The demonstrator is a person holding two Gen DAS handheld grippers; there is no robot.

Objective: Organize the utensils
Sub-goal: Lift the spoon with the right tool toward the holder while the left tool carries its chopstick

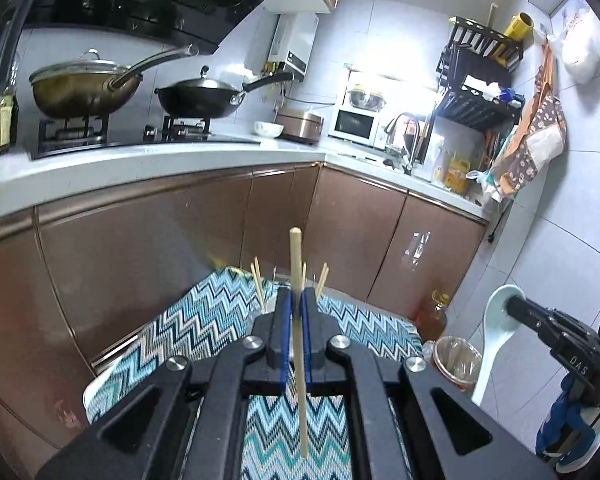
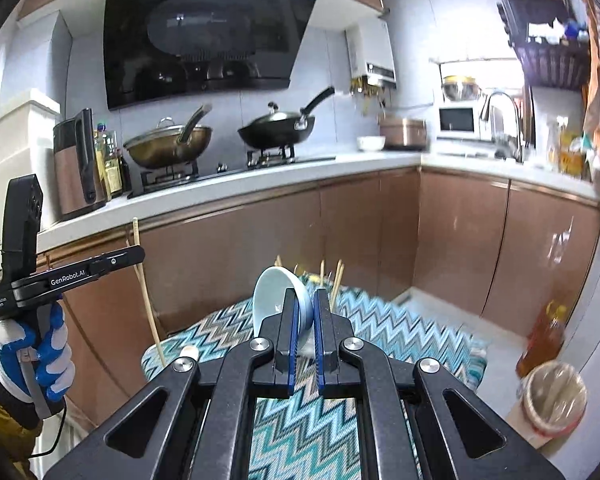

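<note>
- Your left tool (image 1: 296, 300) is pinching a single wooden chopstick (image 1: 297, 280) between its blue pads; the stick stands nearly upright, its blunt end above the pads and its thin end hanging down below them.
- Your right tool (image 2: 305, 308) is pinching a pale blue ceramic spoon (image 2: 278, 300) near where the bowl meets the handle; the bowl tilts up and to the left of the pads.
- From the left wrist view, the spoon's handle hangs down beneath the right tool, bowl uppermost, clear of the floor.
- From the right wrist view, your left hand (image 2: 40, 352) in a blue and white glove grips the left tool's handle, with the chopstick crossing it top to bottom.
- Both tools hang above a surface covered by a blue, white and grey zigzag cloth (image 1: 204, 320).
- More chopsticks (image 2: 336, 286) stand up at the far edge of that cloth; what holds them is hidden behind the tools.
- A lined waste bin (image 2: 554, 400) and a bottle of amber liquid (image 2: 546, 336) stand on the floor to the right.
- Two lidded woks (image 2: 278, 128) sit on the stove on the kitchen counter (image 2: 380, 160) behind.
</note>
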